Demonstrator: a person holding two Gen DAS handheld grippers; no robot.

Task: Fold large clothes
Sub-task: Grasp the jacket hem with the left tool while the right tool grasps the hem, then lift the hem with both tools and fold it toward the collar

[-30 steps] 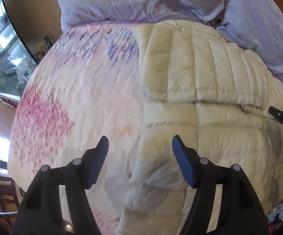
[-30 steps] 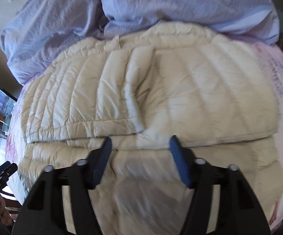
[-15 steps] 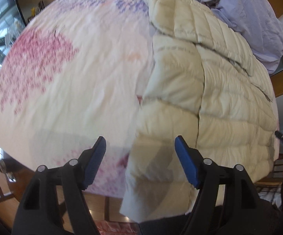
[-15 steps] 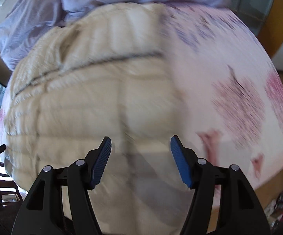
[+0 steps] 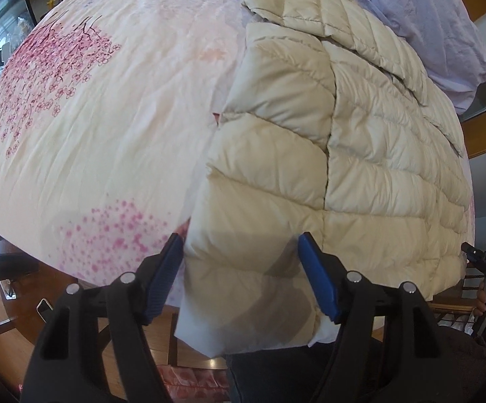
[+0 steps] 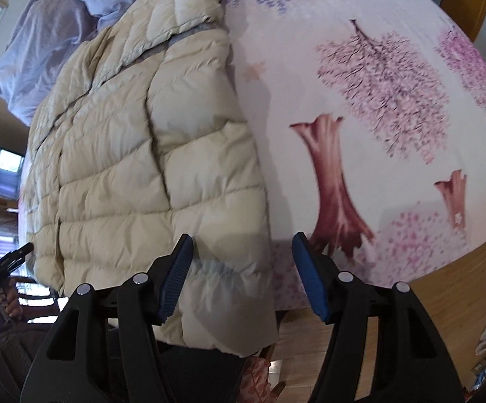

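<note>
Our jacket (image 5: 360, 154) is a cream quilted puffer, lying on a table (image 5: 115, 141) covered with a blossom-print cloth. It sits toward one side of the table, its hem spilling a little over the near edge, its far end up against a heap of lilac bedding (image 5: 444, 33). The sleeves look already folded in over the body, so we judge the next fold to be hem toward collar.

Our left tool (image 5: 239, 268) hangs over the hem corner nearest the open cloth. Its jaws are spread and closing, the corner lying between the blue pads, which do not seem to press on it yet. Our right tool (image 6: 243, 268) is over the other hem corner, the jacket's edge between its jaws, which are likewise apart and closing, with nothing pinched as far as we can tell.

We expect the jacket to be light, soft and springy: the down will squash under the pads and puff back, and the shell looks smooth enough to slip. A shallow nip on the outer skin alone may slide off or lift only one layer. We would bite deep across the hem at both corners, taking every layer, ideally on a stitched seam where the filling is thin. The overhanging hem gives room for a lower pad underneath. Lifted, the middle will probably sag, so the corners should travel together, level.
</note>
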